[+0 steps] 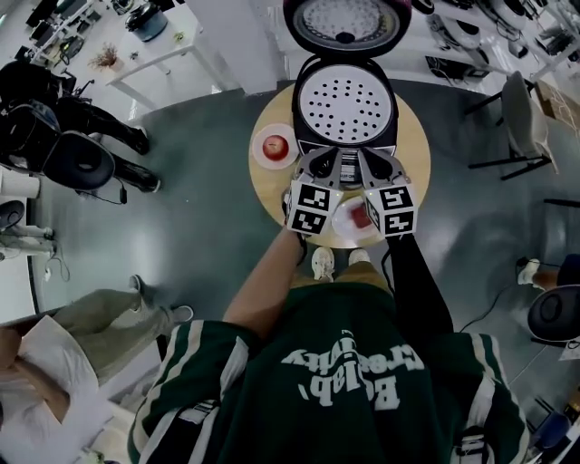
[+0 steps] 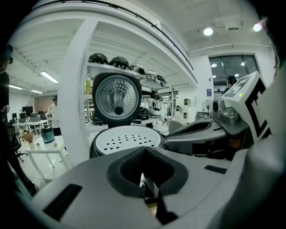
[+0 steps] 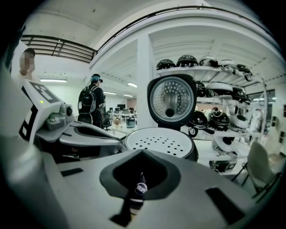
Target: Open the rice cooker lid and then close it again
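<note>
The black rice cooker (image 1: pixel 344 109) stands on a round wooden table (image 1: pixel 414 149), its lid (image 1: pixel 340 23) swung up and back. A white perforated steam tray (image 2: pixel 127 139) fills its mouth, and the lid's inner plate (image 3: pixel 172 99) faces me. Both grippers hang side by side just in front of the cooker, touching nothing. My left gripper (image 1: pixel 319 166) is shut with its jaws pressed together (image 2: pixel 145 154). My right gripper (image 1: pixel 374 166) is also shut and empty (image 3: pixel 142 154). Each gripper shows in the other's view, the right gripper (image 2: pixel 210 134) and the left gripper (image 3: pixel 85 134).
A white plate with a red apple (image 1: pixel 274 147) sits left of the cooker. Another plate with something red (image 1: pixel 353 217) lies under the grippers near the table's front edge. A chair (image 1: pixel 517 127) stands to the right, seated people (image 1: pixel 82 136) to the left, and shelves of cookers (image 3: pixel 210 62) behind.
</note>
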Action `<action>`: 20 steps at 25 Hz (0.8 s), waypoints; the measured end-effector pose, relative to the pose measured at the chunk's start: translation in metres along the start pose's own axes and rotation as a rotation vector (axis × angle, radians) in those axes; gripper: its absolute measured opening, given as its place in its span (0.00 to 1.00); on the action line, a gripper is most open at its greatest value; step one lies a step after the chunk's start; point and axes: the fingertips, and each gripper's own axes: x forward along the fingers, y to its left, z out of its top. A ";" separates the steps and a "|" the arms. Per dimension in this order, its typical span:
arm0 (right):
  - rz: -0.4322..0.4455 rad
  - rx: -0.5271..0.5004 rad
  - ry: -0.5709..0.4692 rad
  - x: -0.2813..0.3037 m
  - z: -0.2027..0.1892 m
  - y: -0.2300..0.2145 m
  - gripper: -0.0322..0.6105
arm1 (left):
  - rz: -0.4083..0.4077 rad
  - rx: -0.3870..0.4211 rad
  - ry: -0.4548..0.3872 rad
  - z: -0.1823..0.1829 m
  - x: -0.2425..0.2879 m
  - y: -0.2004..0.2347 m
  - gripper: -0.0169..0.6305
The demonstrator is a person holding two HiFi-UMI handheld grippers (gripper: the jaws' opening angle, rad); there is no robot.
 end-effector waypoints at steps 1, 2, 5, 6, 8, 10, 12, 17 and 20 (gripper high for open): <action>0.002 0.000 0.001 0.000 0.000 0.000 0.05 | 0.002 -0.004 -0.001 -0.001 0.000 0.000 0.03; 0.004 0.000 0.002 0.001 -0.001 0.000 0.05 | 0.002 -0.009 -0.001 -0.001 0.000 0.001 0.03; 0.011 0.010 0.001 0.000 -0.002 0.000 0.05 | -0.006 -0.020 0.001 -0.003 0.000 0.000 0.03; 0.012 0.014 0.000 0.000 -0.003 0.000 0.05 | -0.006 -0.020 0.000 -0.003 -0.001 0.000 0.03; 0.013 0.018 0.001 0.000 -0.002 0.000 0.05 | -0.003 -0.015 -0.002 -0.002 -0.001 0.000 0.03; 0.015 0.016 0.003 0.000 -0.001 0.001 0.05 | -0.003 -0.015 -0.003 -0.001 -0.001 0.000 0.03; 0.016 0.019 0.002 0.000 -0.001 0.001 0.05 | -0.005 -0.017 -0.004 -0.002 -0.002 0.000 0.03; 0.012 0.019 0.001 0.001 -0.001 0.000 0.05 | -0.013 -0.022 -0.005 -0.002 -0.001 0.001 0.03; 0.007 0.012 0.006 0.001 -0.002 0.000 0.05 | -0.015 -0.024 -0.004 -0.002 -0.001 0.001 0.03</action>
